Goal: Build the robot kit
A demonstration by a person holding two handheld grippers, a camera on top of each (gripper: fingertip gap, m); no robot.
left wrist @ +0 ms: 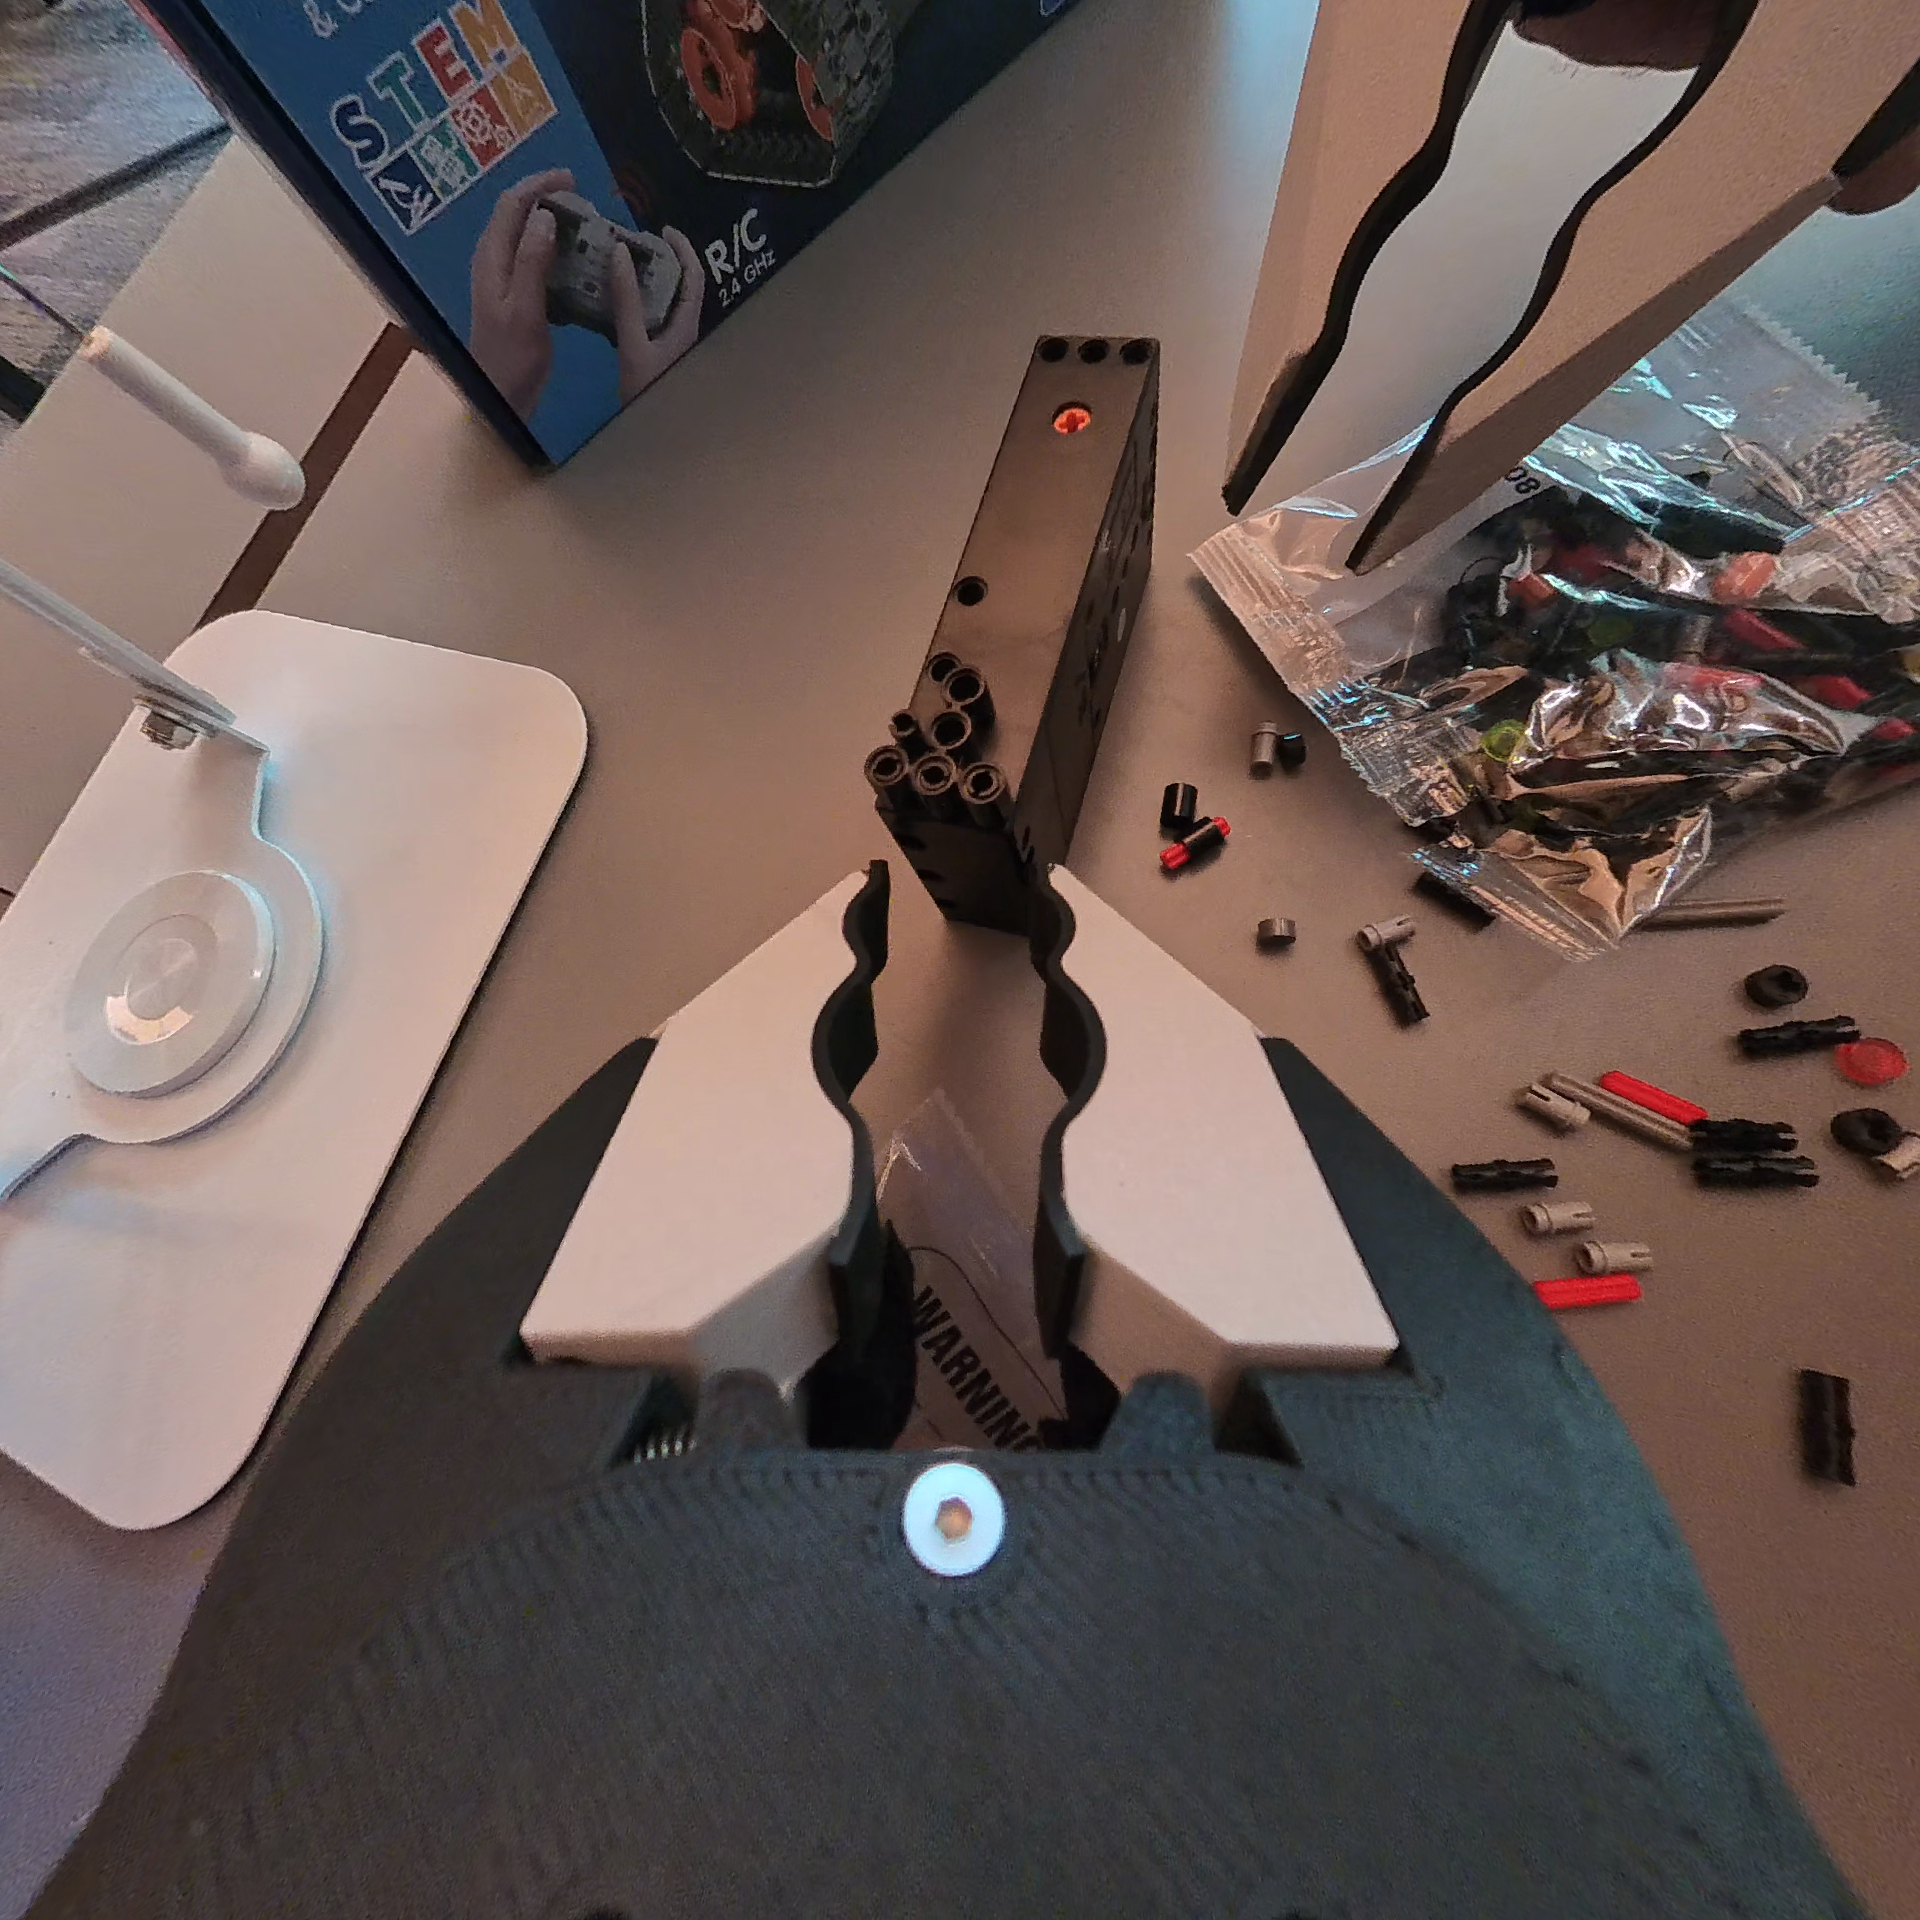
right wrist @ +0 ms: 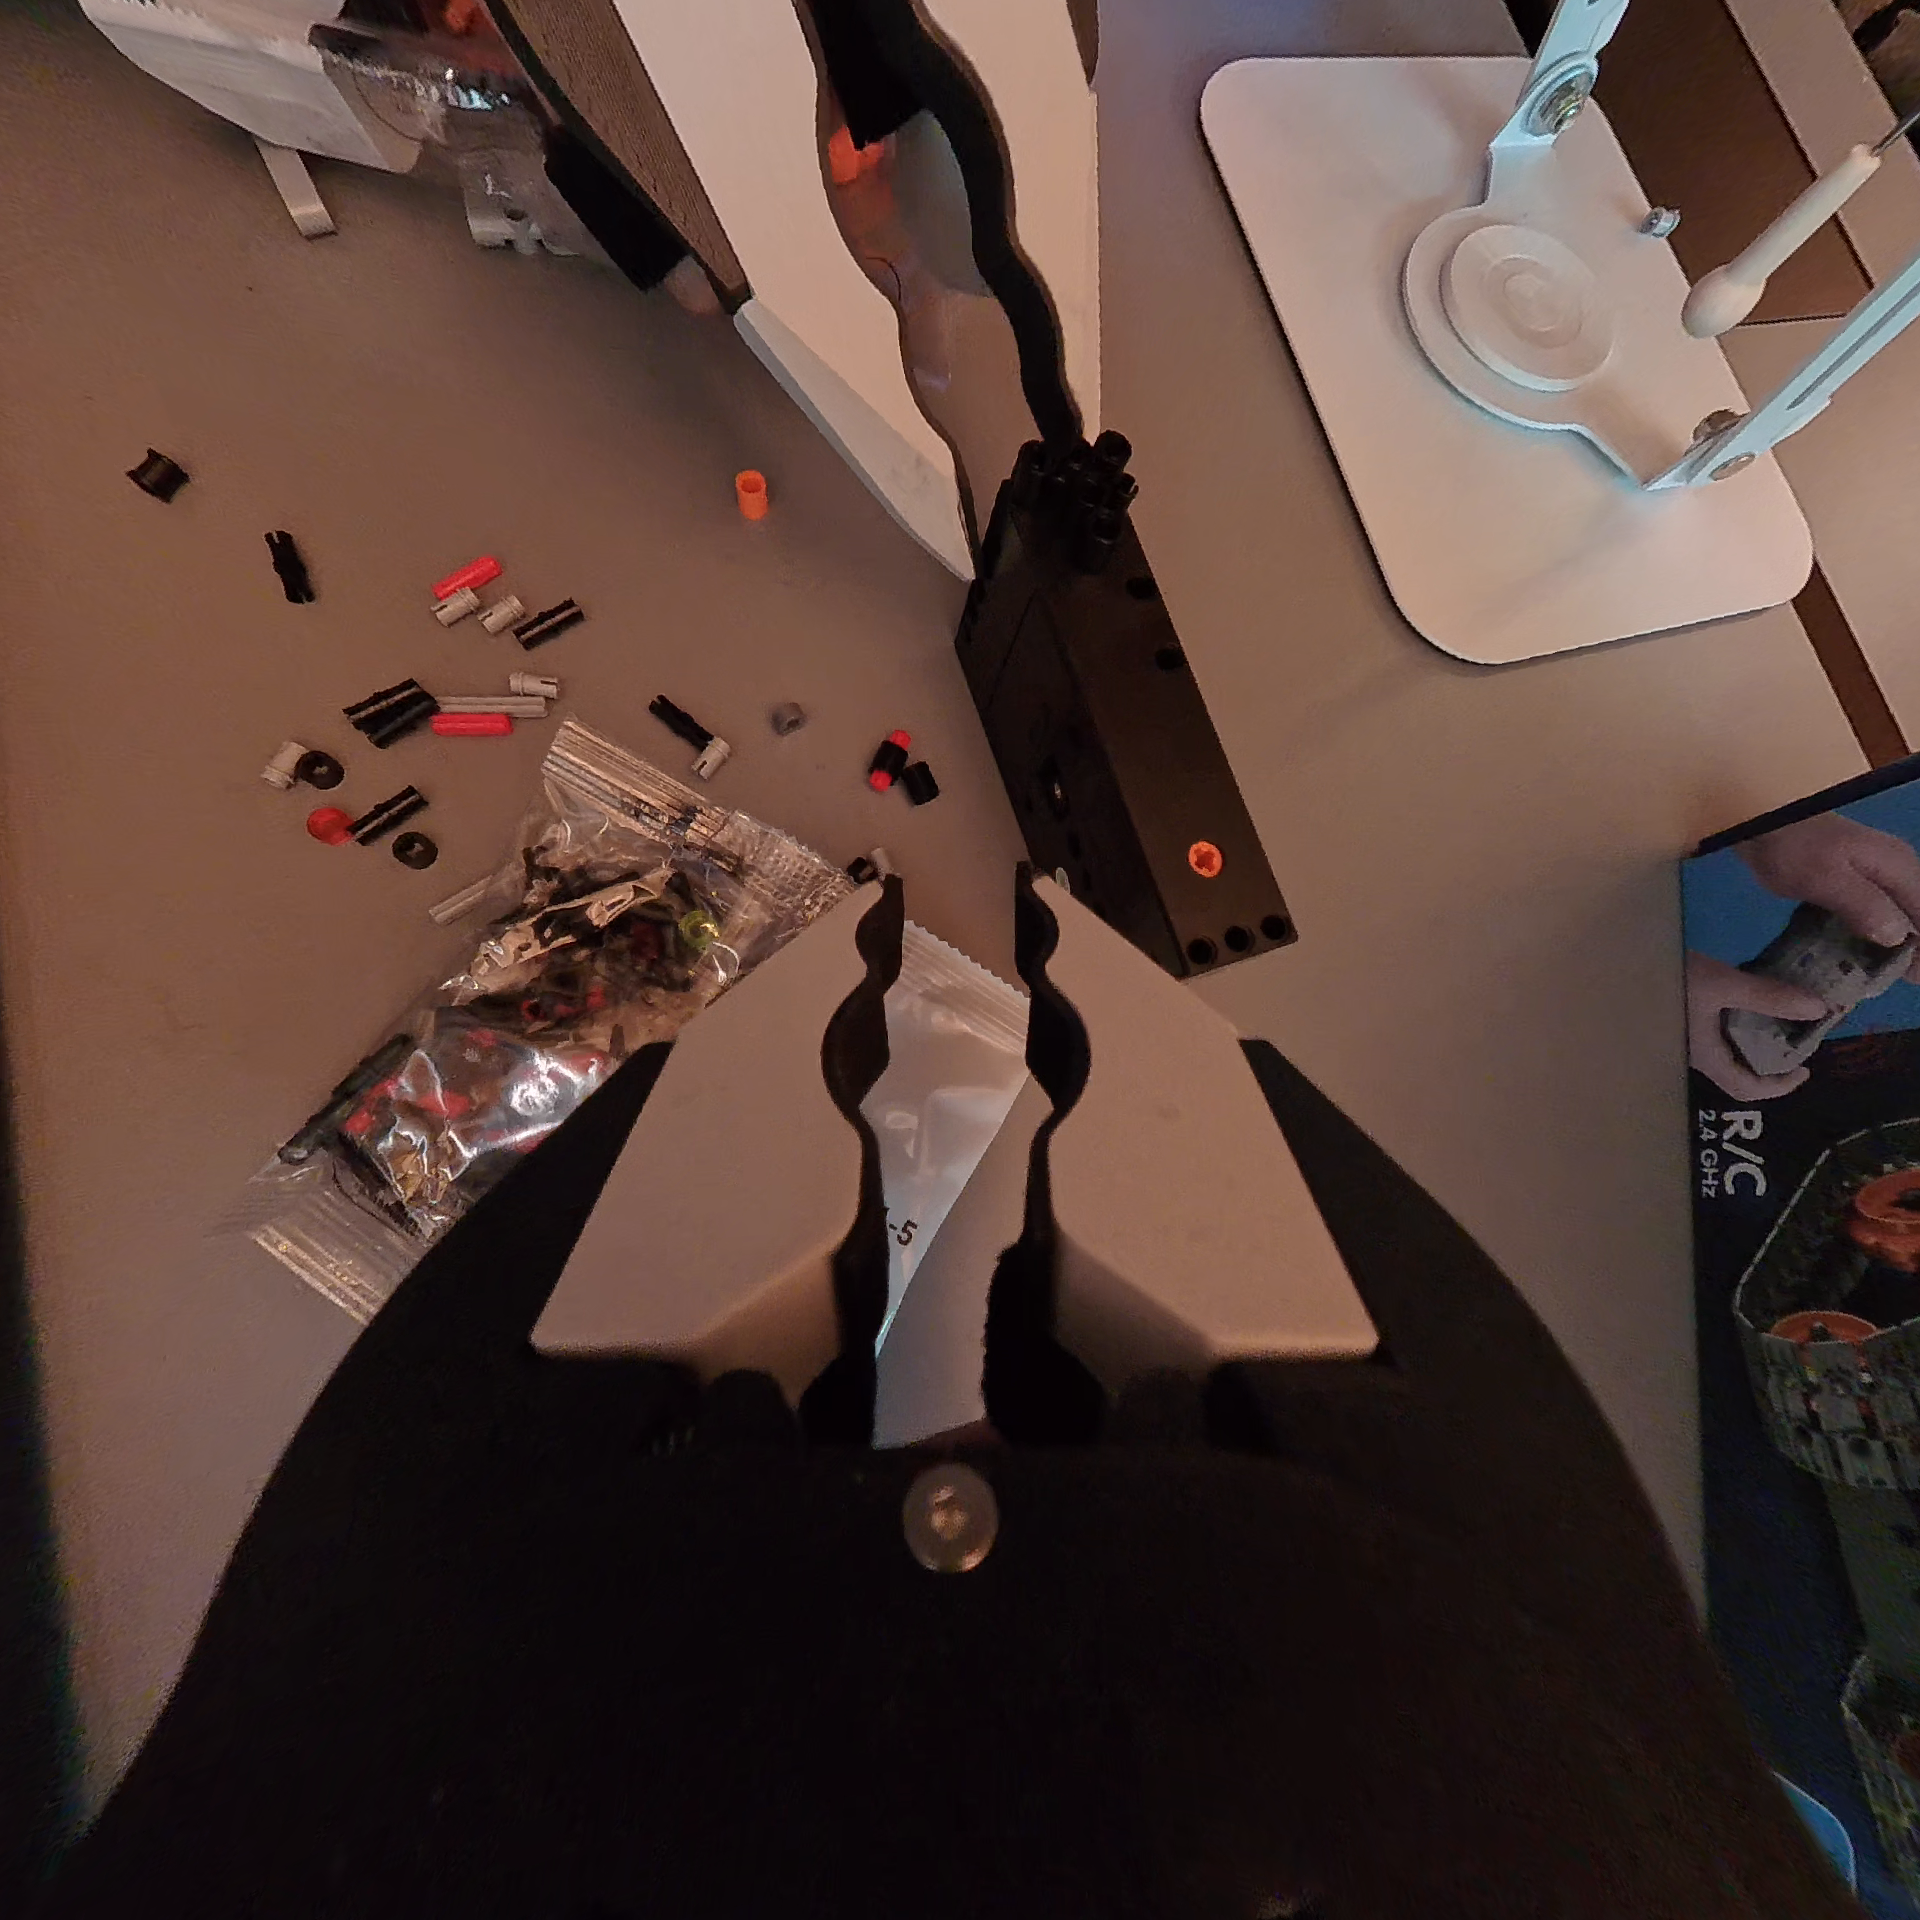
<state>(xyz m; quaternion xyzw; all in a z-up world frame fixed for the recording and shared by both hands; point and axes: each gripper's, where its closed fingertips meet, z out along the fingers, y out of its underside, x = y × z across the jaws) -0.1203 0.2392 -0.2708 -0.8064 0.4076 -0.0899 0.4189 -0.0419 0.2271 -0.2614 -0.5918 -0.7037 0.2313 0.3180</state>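
Gloom over the body of the right claw [right wrist: 961, 883], detail lost there. Lost part of the box [left wrist: 582, 208] past the frame edge. Could not tell whether the left claw [left wrist: 966, 883] pinched the block [left wrist: 1049, 623] or merely bracketed it: tips apart, set either side of the block's near end, just below a cluster of pins plugged in there. Found the block long and black, on the counter [left wrist: 727, 623], running away from the left claw toward the right one. Noted the right claw apart and empty, poised over the corner of a clear bag [right wrist: 561, 997] stuffed with black, red and grey parts. Glimpsed a second bag [right wrist: 945, 1049] beneath those fingers, contents unclear. Saw loose pins [right wrist: 457, 707] strewn beside the first bag, and a white stand base [left wrist: 312, 935] on the block's other side.
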